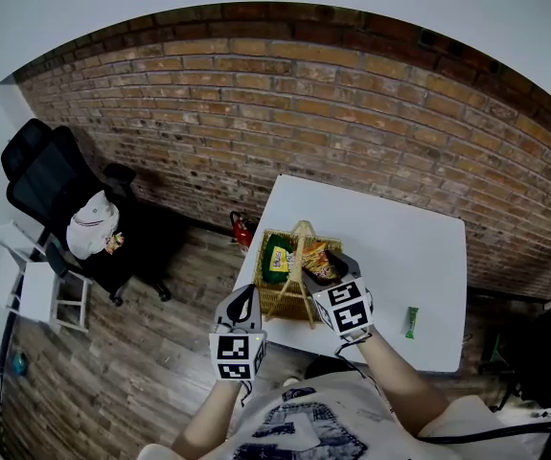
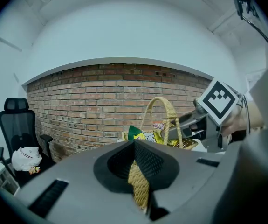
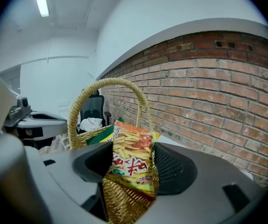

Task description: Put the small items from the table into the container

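Observation:
A wicker basket (image 1: 280,302) with a tall hoop handle stands near the left front corner of the white table (image 1: 400,247). A green packet (image 1: 277,257) lies inside it. My right gripper (image 1: 320,268) is over the basket, shut on an orange snack packet (image 3: 131,157) that stands upright between its pads above the weave. My left gripper (image 1: 246,293) is at the basket's left front rim, jaws closed with wicker (image 2: 139,185) pinched between them. In the left gripper view the handle (image 2: 164,111) and the green packet (image 2: 136,133) rise just beyond.
A small green bar (image 1: 411,322) lies on the table near the right front edge. A black office chair (image 1: 55,190) with a white bundle on it stands on the wood floor at the left. A brick wall runs behind the table.

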The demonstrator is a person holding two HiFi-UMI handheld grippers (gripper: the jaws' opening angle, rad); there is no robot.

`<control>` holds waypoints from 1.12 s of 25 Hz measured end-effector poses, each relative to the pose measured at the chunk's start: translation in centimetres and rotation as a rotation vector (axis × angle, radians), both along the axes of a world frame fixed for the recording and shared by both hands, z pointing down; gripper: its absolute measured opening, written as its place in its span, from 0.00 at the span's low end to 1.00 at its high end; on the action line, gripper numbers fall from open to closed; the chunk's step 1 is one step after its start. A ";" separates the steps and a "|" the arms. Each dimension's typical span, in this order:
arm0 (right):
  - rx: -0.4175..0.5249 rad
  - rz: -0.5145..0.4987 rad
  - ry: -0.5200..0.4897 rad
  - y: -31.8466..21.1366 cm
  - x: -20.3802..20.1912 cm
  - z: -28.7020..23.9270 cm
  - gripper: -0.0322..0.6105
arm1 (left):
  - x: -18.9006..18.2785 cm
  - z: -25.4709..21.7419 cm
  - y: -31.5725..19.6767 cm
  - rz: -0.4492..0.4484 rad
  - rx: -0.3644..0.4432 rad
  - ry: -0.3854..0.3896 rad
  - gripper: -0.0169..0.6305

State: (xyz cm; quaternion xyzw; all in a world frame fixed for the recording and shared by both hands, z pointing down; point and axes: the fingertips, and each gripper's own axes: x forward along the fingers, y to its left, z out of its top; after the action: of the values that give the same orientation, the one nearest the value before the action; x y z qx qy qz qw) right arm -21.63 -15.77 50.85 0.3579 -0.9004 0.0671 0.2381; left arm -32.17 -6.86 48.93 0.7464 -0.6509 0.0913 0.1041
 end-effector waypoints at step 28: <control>0.057 0.020 -0.032 1.1 0.6 -2.2 0.49 | 0.0 0.0 1.7 0.008 0.000 -0.001 0.10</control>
State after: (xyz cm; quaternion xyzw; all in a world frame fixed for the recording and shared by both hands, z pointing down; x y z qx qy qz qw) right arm -20.99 -14.63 48.68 0.3726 -0.9019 0.0497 0.2129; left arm -32.14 -5.14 48.88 0.7489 -0.6481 0.0920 0.1035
